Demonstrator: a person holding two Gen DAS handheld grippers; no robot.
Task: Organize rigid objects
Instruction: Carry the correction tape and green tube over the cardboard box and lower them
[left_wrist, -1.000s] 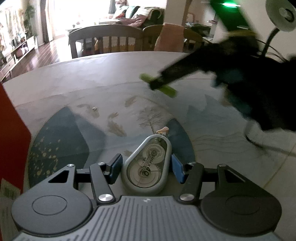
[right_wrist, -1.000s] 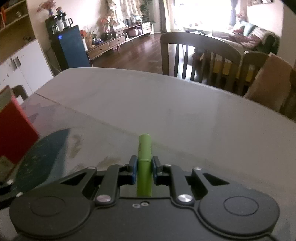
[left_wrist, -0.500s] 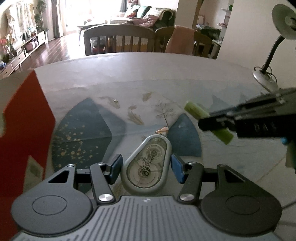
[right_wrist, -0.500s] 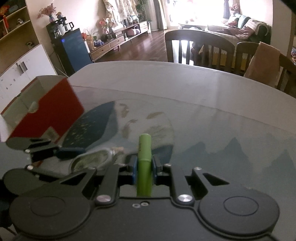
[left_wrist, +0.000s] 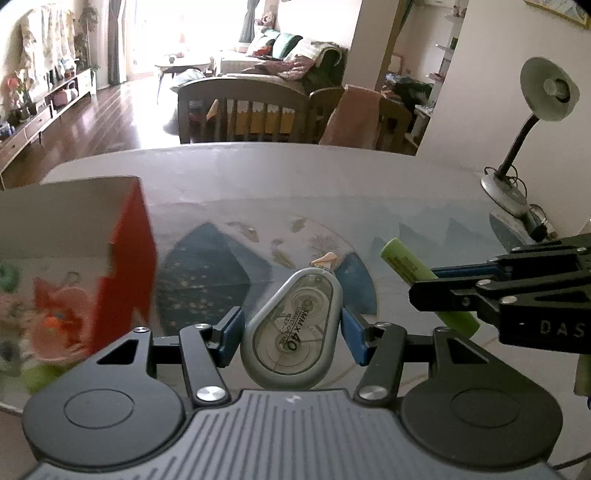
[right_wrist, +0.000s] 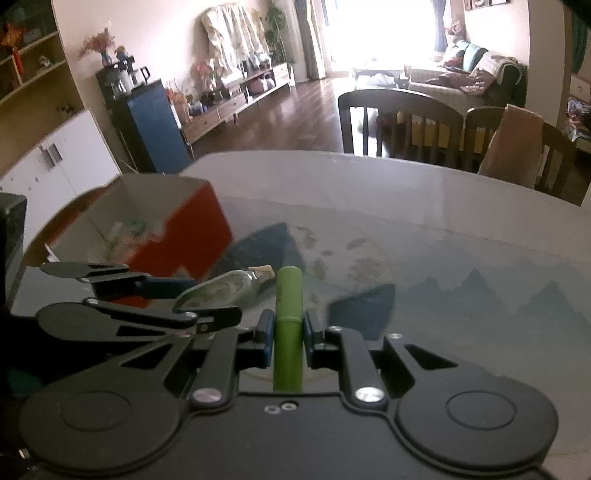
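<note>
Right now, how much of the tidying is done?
Some small items already lie in the red box, though they are too blurred to name. In hand: the left tongs grip a correction tape dispenser, and the right tongs grip a green highlighter. Both are not yet in the box.

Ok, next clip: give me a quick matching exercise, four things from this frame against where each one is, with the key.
Things:
1. correction tape
2. green marker
3. red box
4. desk lamp

Places:
A. open-topped, standing on the table, small items inside
B. held in the right gripper
C. at the table's edge by the wall
D. held in the left gripper

Pairs: 1-D, 2-B, 3-A, 4-C
</note>
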